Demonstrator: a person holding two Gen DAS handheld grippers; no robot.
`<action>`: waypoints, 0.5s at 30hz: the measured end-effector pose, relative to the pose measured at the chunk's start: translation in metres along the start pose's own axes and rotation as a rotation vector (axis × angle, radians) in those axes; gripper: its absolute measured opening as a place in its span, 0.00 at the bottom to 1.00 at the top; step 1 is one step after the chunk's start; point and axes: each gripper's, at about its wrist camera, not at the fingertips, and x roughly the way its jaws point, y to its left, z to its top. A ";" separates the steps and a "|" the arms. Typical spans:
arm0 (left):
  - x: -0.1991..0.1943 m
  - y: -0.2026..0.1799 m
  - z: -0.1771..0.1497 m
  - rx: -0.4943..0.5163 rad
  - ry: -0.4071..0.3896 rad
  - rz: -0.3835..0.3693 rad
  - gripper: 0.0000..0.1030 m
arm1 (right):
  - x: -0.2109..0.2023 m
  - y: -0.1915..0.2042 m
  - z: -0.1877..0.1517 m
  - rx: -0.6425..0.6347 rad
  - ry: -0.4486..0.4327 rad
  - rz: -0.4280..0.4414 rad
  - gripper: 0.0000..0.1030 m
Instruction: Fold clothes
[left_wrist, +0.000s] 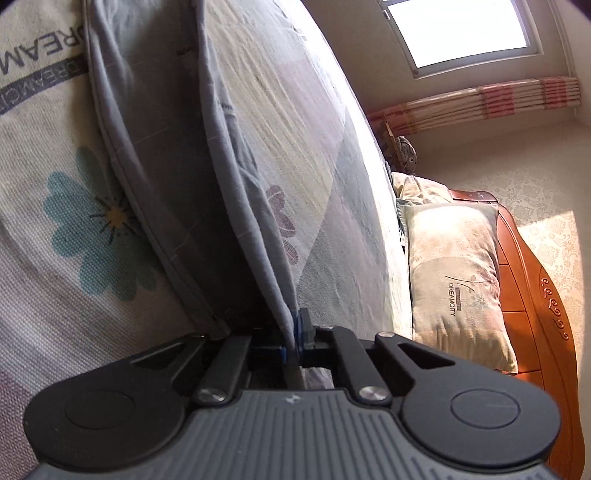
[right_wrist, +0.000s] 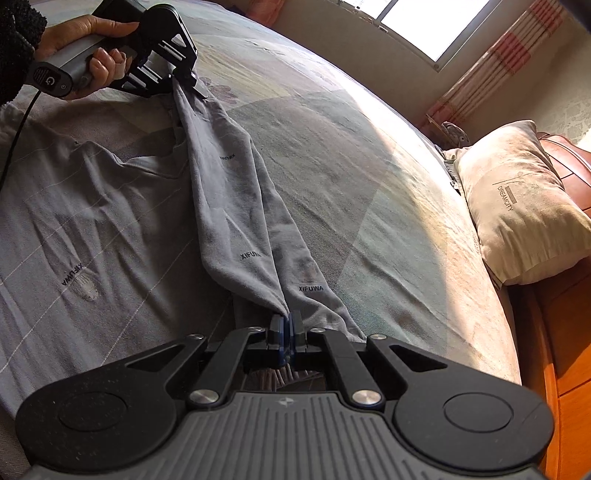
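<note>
Right gripper (right_wrist: 287, 328): black two-finger hand-held gripper with blue pads, jaws closed on a pinched edge of the garment.
Left gripper (left_wrist: 295, 328): same build, jaws clamped on another edge point; in the right wrist view it sits far ahead and to the left (right_wrist: 184, 75), held by a person's hand (right_wrist: 86, 48).
Garment: grey soft cotton shirt (right_wrist: 110, 206) with thin pale lines and "XIFUWA" print. Its body lies flat to the left of the right gripper on the patterned bed cover (right_wrist: 369, 184); a raised band of cloth runs between the two grippers.
Handling, judged: light, limp, non-fragile; sags and creases wherever unsupported, so hold at hems or seams and keep the span taut.
Fold stage: one side lifted; whether it is going over or being opened out cannot be told.
Containers: none in view.
Surroundings: cream printed pillow (right_wrist: 517, 206) ahead and right, against a reddish wooden bed frame (right_wrist: 565, 332).
</note>
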 end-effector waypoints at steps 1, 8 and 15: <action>-0.007 -0.005 -0.001 0.018 -0.012 -0.003 0.03 | 0.000 0.000 0.000 -0.005 -0.002 -0.004 0.04; -0.065 -0.032 -0.011 0.132 -0.090 -0.016 0.03 | -0.016 -0.016 -0.002 0.002 -0.054 0.005 0.04; -0.125 -0.047 -0.037 0.232 -0.141 0.026 0.03 | -0.033 -0.032 -0.003 0.015 -0.109 0.018 0.04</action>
